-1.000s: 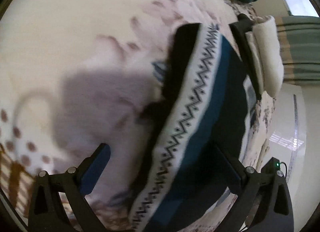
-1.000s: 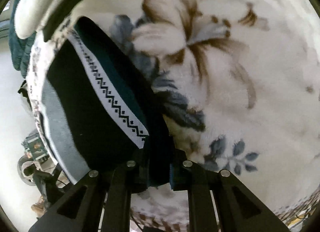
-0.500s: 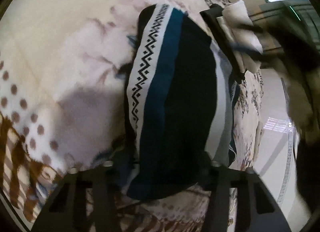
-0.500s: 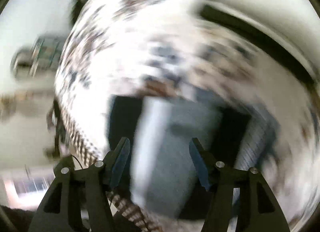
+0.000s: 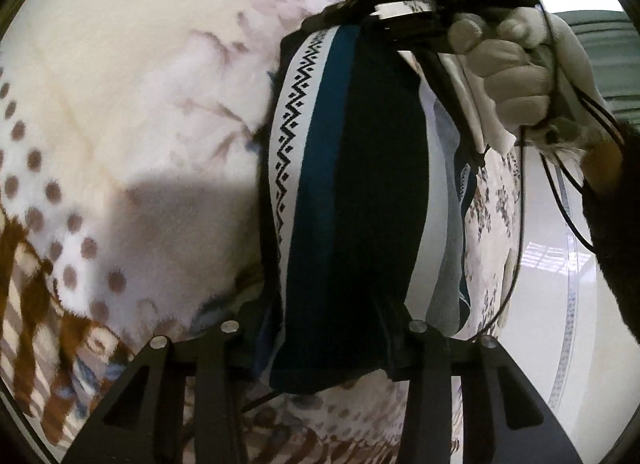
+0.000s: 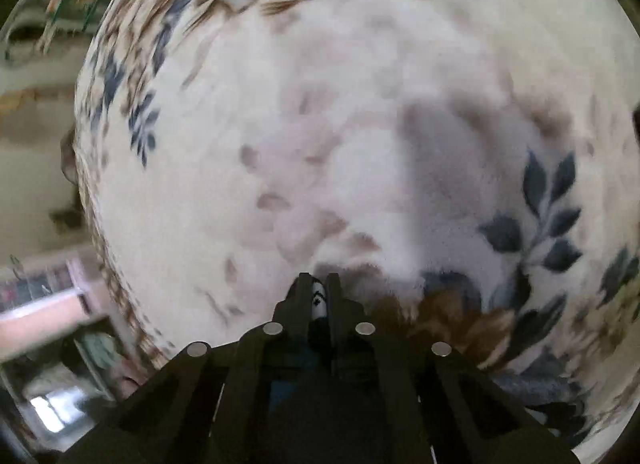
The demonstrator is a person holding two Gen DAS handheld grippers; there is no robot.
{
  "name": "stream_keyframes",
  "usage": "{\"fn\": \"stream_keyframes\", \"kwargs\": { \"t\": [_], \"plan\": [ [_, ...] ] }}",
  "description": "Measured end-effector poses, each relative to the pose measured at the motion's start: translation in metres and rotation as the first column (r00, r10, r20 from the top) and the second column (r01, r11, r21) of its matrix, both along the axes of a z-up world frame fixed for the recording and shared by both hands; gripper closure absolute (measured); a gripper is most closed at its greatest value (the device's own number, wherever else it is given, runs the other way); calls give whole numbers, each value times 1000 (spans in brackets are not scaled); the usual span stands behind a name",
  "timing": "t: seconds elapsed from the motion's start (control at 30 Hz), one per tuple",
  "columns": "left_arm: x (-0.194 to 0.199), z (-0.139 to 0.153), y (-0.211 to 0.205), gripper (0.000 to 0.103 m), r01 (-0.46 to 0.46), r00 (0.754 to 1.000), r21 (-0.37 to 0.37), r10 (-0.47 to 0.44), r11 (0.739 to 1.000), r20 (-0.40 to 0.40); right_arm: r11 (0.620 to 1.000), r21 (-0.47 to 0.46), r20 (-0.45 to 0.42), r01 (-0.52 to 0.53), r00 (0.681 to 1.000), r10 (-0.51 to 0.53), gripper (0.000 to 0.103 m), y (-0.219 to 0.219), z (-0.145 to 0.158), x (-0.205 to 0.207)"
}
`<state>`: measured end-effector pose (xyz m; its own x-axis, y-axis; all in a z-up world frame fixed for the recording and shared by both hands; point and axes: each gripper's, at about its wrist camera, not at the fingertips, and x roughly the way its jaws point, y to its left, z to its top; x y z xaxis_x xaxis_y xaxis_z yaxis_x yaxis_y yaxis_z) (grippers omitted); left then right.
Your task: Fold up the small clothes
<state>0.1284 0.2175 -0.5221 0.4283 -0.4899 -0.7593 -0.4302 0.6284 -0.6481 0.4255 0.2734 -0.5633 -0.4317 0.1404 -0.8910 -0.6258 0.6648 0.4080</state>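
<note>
Right tool pinches patterned cloth — over floral blanket.

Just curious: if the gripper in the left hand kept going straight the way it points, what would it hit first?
Probably the striped garment, already between the left gripper fingers; past it, the right gripper pinching its far end.

A home bedroom: fleecy floral blanket on a bed, tiled floor beside.

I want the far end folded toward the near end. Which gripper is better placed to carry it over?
Right. The right gripper pinches the striped garment at its far end; the left gripper clamps the near end as anchor.
</note>
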Motion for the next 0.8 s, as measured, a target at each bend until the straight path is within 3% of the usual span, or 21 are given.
{"fn": "stream_keyframes", "kwargs": {
  "t": [0.07, 0.1, 0.13, 0.17, 0.2, 0.27, 0.37, 0.5, 0.6, 0.67, 0.77, 0.8],
  "plan": [
    [6, 1, 2, 59, 3, 1000, -26, -4, 1000, -22, 997, 34, -76, 65, 995, -63, 91, -12, 0, 9],
    [7, 3, 6, 57, -8, 1000, -50, 6, 999, -28, 994, 56, -106, 98, 990, -92, 71, -21, 5, 13],
    [7, 6, 12, 43, -24, 1000, -93, 23, 995, -14, 987, 89, -141, 135, 982, -121, 56, -36, 14, 19],
    [6, 10, 19, 21, -46, 999, -130, 47, 990, 5, 977, 119, -156, 175, 975, -156, 32, -55, 24, 25],
    [5, 11, 25, 19, -64, 998, -147, 67, 987, 19, 956, 163, -155, 243, 963, -218, 27, -87, 39, 34],
    [12, 8, 36, 19, -90, 994, -193, 101, 977, 46, 916, 197, -146, 351, 934, -327, 26, -155, 57, 45],
    [29, -8, 47, 19, -85, 995, -187, 94, 979, 37, 849, 151, -101, 507, 862, -497, 18, -263, 53, 43],
    [62, -36, 47, 19, -39, 997, -233, 52, 972, 51, 742, 152, -226, 653, 754, -617, 18, -371, 7, 14],
    [84, -45, 38, 18, 21, 997, -246, -3, 969, 71, 698, 147, -303, 701, 703, -643, 18, -403, -40, -16],
    [92, -44, 32, 17, 52, 995, -252, -30, 966, 90, 647, 199, -383, 736, 666, -640, 16, -408, -62, -27],
    [98, -45, 30, 16, 66, 994, -273, -40, 960, 101, 593, 272, -502, 758, 638, -584, 16, -399, -70, -32],
    [98, -45, 30, 16, 69, 994, -281, -41, 957, 104, 593, 286, -534, 753, 639, -554, 16, -391, -72, -33]
  ]
}}
